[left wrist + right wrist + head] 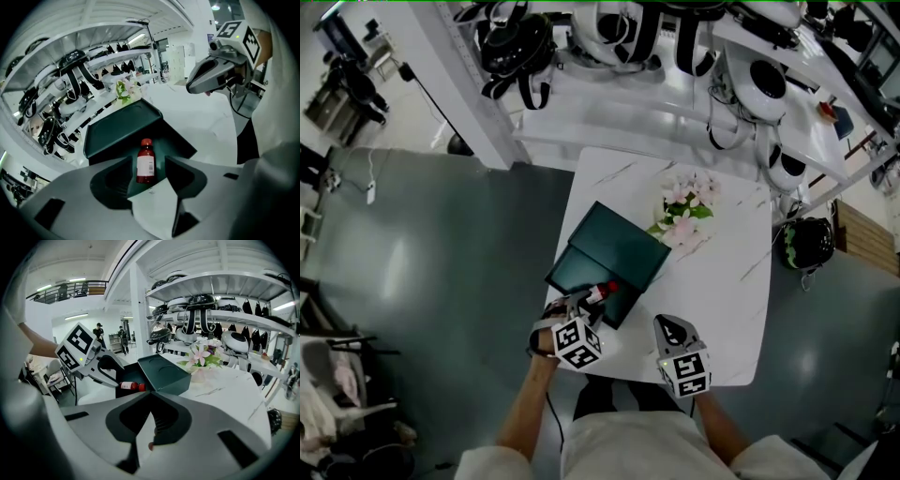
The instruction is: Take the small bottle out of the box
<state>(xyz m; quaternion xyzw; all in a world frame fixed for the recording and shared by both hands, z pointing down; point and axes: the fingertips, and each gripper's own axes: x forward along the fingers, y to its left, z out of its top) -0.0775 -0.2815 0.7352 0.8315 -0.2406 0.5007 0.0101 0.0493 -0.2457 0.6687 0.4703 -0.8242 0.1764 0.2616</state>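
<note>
Hovering over white marble table [722,272] by helmet shelves [215,314], left tongs [587,304] gape round bottle [146,161]; right tongs [665,326] clenched.

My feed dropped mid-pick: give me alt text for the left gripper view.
The left tool holds its jaws apart on either side of a small red-capped bottle lying in an open dark green box on a white table. The shut right tool shows at upper right.
</note>
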